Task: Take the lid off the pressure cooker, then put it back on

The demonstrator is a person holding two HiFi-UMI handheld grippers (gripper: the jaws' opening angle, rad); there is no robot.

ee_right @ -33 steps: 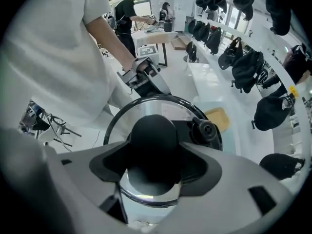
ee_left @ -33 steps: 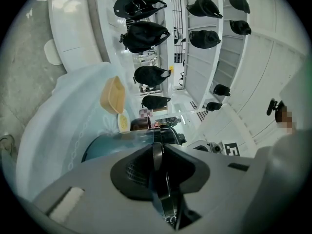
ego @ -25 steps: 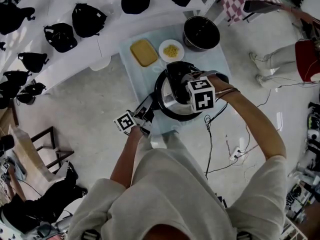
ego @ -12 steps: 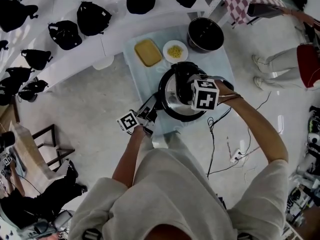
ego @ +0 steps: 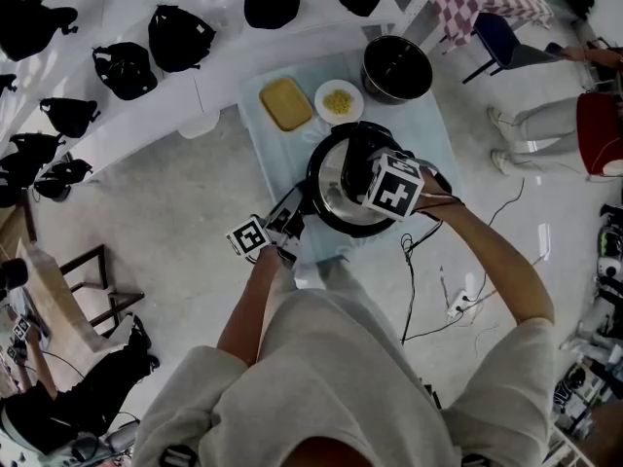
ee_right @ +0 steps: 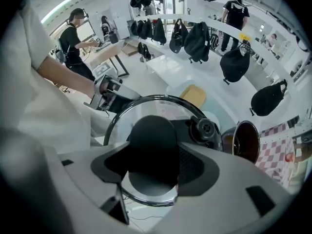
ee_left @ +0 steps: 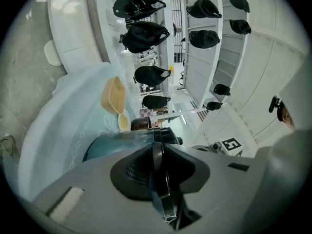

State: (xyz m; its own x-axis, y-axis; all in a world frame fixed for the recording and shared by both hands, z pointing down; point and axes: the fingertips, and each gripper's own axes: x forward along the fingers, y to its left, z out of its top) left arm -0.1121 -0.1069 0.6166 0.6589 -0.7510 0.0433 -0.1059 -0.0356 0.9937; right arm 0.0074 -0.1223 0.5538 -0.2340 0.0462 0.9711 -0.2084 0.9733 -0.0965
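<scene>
We see the pressure cooker (ego: 326, 210) mid-frame on the counter (ego: 279, 156), its glass lid (ee_right: 146, 112) dark-rimmed. Our right hand-held gripper (ee_right: 155, 165) clamps the black knob (ee_right: 154, 143), and our left hand-held gripper (ee_left: 159, 165) pinches the cooker's edge.

Your cooker (ego: 315, 178), with the lid (ego: 341, 185) on it, sits on the table (ego: 431, 129) before you; behind it lie a tray (ego: 285, 103), a plate (ego: 337, 100) and a pot (ego: 396, 66), left to right.

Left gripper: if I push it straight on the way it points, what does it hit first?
The left gripper is shut on a thin dark side handle; straight on, the pressure cooker body sits just behind, likely first contact, though depth is unclear.
</scene>
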